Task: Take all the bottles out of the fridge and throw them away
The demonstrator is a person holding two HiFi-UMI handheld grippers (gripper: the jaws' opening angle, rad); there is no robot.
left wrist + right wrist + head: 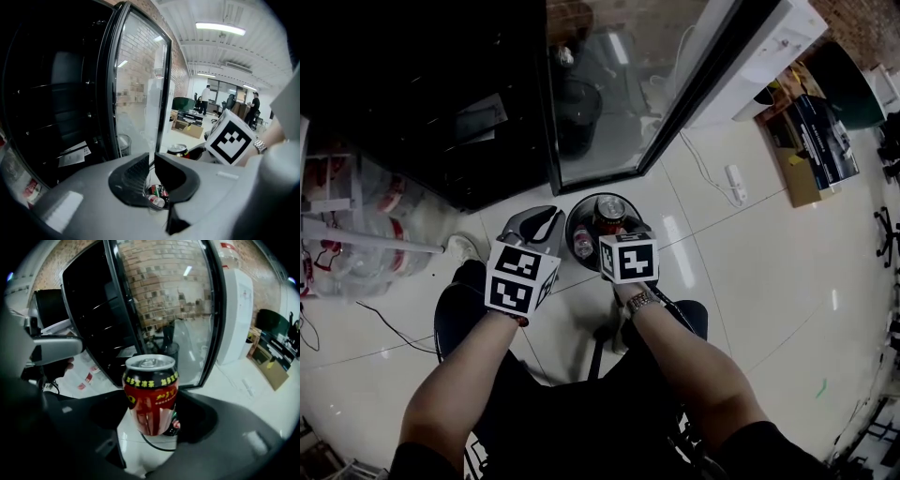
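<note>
The black fridge [431, 94] stands with its glass door [609, 84] swung open; its inside is too dark to see bottles. On the floor before it is a round black bin [573, 223] with a small bottle [582, 242] and cans in it. My right gripper [613, 228] is shut on a red can [610, 215] just above the bin; the can [151, 394] fills the right gripper view upright. My left gripper [542, 221] hovers left of the bin, jaws together and empty; its view looks down past the shut jaws to the bin [158, 194].
A white appliance [759, 56] and cardboard boxes [806, 141] stand at the right, with a power strip [734, 183] on the tiles. Clear bags of bottles [356, 234] lie at the left. A chair base [600, 337] is under me. People [206, 96] stand far off.
</note>
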